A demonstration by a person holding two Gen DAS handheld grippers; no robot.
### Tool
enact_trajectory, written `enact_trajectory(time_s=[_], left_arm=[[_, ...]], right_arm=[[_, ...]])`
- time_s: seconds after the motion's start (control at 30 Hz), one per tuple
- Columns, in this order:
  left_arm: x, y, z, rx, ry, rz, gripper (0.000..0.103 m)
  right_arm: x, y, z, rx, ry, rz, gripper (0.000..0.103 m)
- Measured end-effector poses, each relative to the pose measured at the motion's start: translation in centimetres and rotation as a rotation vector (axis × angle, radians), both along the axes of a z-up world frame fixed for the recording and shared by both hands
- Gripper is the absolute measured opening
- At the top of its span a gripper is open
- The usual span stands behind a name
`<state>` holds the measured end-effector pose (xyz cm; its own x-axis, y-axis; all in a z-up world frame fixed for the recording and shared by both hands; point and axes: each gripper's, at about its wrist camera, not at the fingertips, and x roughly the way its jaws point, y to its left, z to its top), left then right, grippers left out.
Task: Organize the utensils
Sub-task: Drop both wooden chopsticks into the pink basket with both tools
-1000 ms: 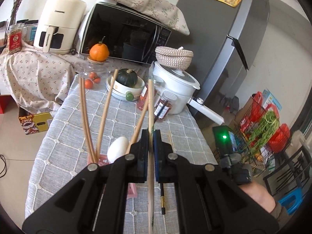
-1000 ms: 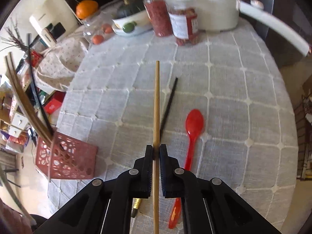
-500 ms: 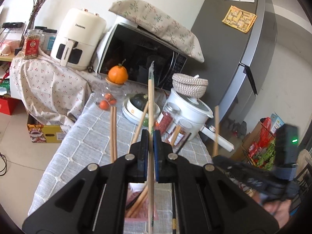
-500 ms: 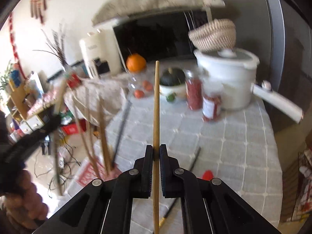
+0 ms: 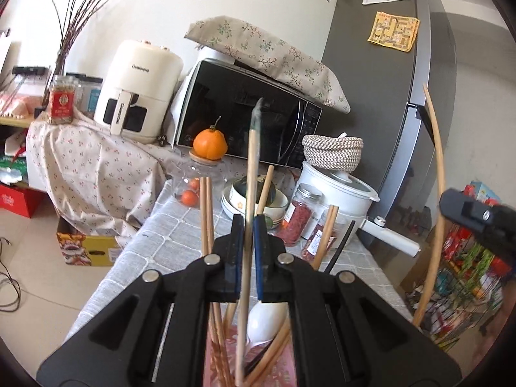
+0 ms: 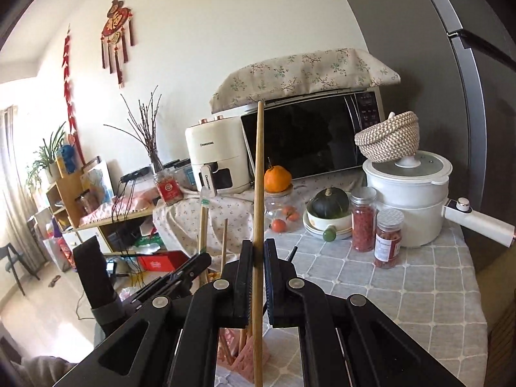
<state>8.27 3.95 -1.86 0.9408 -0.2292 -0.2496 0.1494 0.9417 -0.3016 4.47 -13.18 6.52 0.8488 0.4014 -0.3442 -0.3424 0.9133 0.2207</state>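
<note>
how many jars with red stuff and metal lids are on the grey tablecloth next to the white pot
2. The taller jar stands just left of the white pot, beside the bowl with the squash. The shorter jar stands in front of the pot, nearer the camera.

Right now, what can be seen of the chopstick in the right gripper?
The chopstick is a long, plain, light-brown stick that looks like wood or bamboo, with no visible marking. It stands nearly upright, clamped between the shut jaws of the right gripper below its middle. Its blunt top end reaches up in front of the microwave; its lower end hangs free near the pink holder, not visibly inside it. Only the gripper's pads touch it.
</note>
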Motion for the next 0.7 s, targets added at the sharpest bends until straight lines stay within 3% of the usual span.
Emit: enact_trajectory(time_s=[0.13,0.23,0.37,0.4,0.43,0.5,0.7], left_arm=[[-0.2,-0.7,-0.5,0.033,-0.015,0.006,0.006],[-0.3,-0.9,-0.9,0.049,0.022,-0.010,0.006],[-0.5,0.4,0.3,-0.006,0.091,-0.001,0.006],[-0.5,0.6,0.8,-0.012,0.115,0.004,0.013],[-0.4,0.8,1.2,-0.013,0.153,0.016,0.027],[-0.4,1.3,1.9,-0.002,0.241,0.059,0.041],[0.4,2.9,1.3,0.043,0.458,0.106,0.050]], right_arm=[[-0.3,0.6,-0.3,-0.004,-0.008,0.017,0.006],[-0.3,0.8,-0.6,-0.009,-0.002,0.022,0.006],[0.0,0.9,-0.9,0.007,0.013,0.027,0.007],[0.2,1.0,-1.0,0.008,0.015,0.027,0.007],[0.3,1.1,-1.1,0.008,0.015,0.025,0.006],[0.5,1.3,-1.4,0.012,0.014,0.013,0.007],[0.6,2.6,-1.9,0.042,-0.038,-0.029,0.007]])
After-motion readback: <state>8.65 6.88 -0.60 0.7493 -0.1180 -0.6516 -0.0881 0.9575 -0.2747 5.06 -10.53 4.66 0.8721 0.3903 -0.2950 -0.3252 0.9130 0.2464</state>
